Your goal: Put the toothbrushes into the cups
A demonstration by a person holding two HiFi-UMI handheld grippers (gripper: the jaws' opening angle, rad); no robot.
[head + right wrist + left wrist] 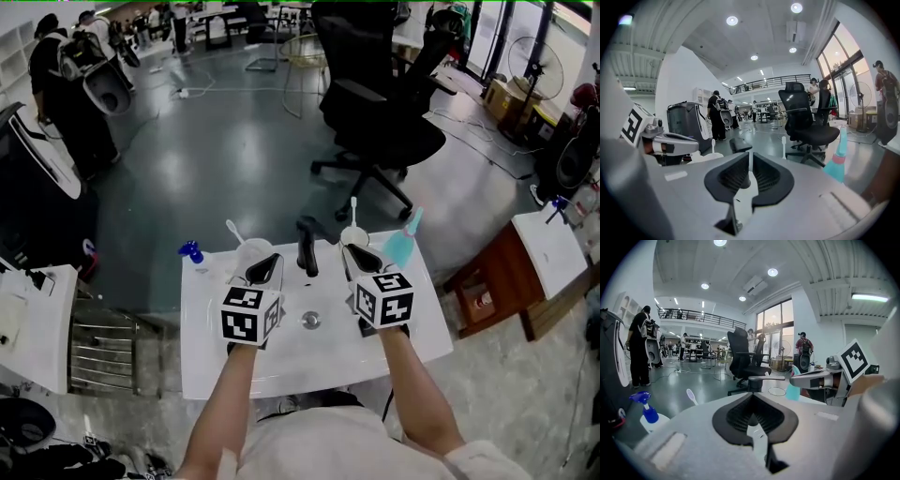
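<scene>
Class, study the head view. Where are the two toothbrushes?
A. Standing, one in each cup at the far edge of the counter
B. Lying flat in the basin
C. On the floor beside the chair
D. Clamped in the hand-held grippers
A: one toothbrush stands in the left cup and the other toothbrush in the right cup, on either side of the faucet.

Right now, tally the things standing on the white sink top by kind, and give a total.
White round cups: 2
White toothbrushes standing in them: 2
Blue-headed white spray bottle: 1
Teal plastic bottle: 1
Black metal faucet: 1
Total: 7
</scene>
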